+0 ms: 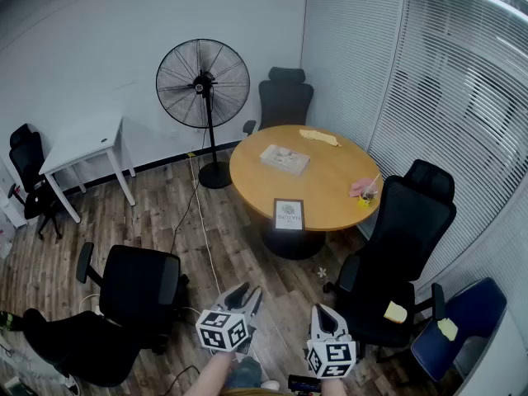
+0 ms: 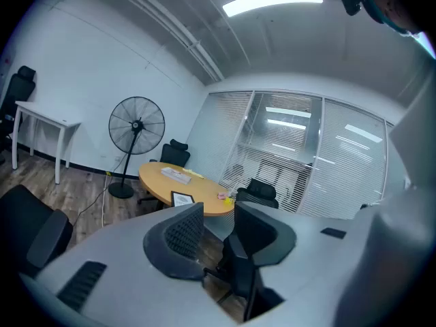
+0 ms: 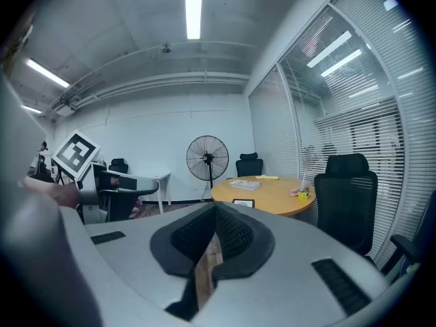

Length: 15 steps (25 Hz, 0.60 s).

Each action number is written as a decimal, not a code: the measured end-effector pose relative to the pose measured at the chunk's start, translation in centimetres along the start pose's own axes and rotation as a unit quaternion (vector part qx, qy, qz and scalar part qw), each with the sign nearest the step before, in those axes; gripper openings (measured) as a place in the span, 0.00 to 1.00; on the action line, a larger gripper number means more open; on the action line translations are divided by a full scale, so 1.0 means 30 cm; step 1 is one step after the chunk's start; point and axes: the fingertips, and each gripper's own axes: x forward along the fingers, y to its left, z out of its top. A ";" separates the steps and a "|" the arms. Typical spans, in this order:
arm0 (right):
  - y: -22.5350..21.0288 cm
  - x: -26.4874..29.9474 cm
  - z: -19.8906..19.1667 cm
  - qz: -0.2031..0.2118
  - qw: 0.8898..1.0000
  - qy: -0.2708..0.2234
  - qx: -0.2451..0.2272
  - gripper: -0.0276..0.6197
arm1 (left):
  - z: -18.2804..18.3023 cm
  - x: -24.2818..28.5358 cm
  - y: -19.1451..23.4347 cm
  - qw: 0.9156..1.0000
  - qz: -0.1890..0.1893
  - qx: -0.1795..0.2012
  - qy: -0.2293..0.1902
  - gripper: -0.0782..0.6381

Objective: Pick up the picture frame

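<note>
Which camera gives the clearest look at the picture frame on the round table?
The head view: the picture frame is seen from above, unobstructed, at the round table's near edge. Both gripper views show it too, but small, distant and at a shallow angle.

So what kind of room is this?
Most likely a small office meeting room: a round wooden table with black office chairs around it, and slatted blinds along the glass wall.

White walls (image 1: pixel 91 40). Brown wood floor (image 1: pixel 161 221). Round wood table (image 1: pixel 330 170) beside window blinds (image 1: pixel 450 81). Black chairs (image 1: pixel 285 99) around it, 1 blue chair (image 1: pixel 467 313). Big fan (image 1: pixel 203 83) by wall. White desk (image 1: pixel 82 143) at left. Long ceiling light (image 2: pixel 272 0) on.
</note>
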 end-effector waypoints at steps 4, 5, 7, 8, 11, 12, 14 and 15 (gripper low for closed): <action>-0.018 -0.009 -0.012 0.005 1.000 -0.001 0.003 0.06 | 0.011 -0.010 -0.021 1.000 0.001 0.005 -0.006 0.33; -0.020 -0.010 -0.012 0.005 1.000 -0.002 0.004 0.06 | 0.015 -0.013 -0.023 1.000 0.002 0.005 -0.008 0.33; -0.022 -0.010 -0.004 -0.002 1.000 -0.004 0.005 0.06 | 0.024 -0.022 -0.014 1.000 0.005 0.004 -0.011 0.33; -0.023 -0.009 -0.004 -0.006 1.000 -0.006 0.007 0.06 | 0.025 -0.028 -0.003 1.000 0.009 0.003 -0.011 0.33; -0.041 -0.008 -0.003 -0.018 1.000 -0.007 0.019 0.06 | 0.016 -0.043 0.048 1.000 0.025 -0.006 -0.008 0.33; -0.051 -0.007 -0.005 -0.020 1.000 -0.006 0.022 0.06 | 0.014 -0.042 0.064 0.999 0.029 -0.012 -0.008 0.33; -0.070 -0.003 -0.012 -0.023 0.999 -0.004 0.025 0.06 | 0.013 -0.031 0.090 0.999 0.034 -0.019 -0.007 0.33; -0.078 -0.001 -0.013 -0.024 0.999 -0.004 0.025 0.06 | 0.013 -0.022 0.099 0.999 0.035 -0.020 -0.006 0.33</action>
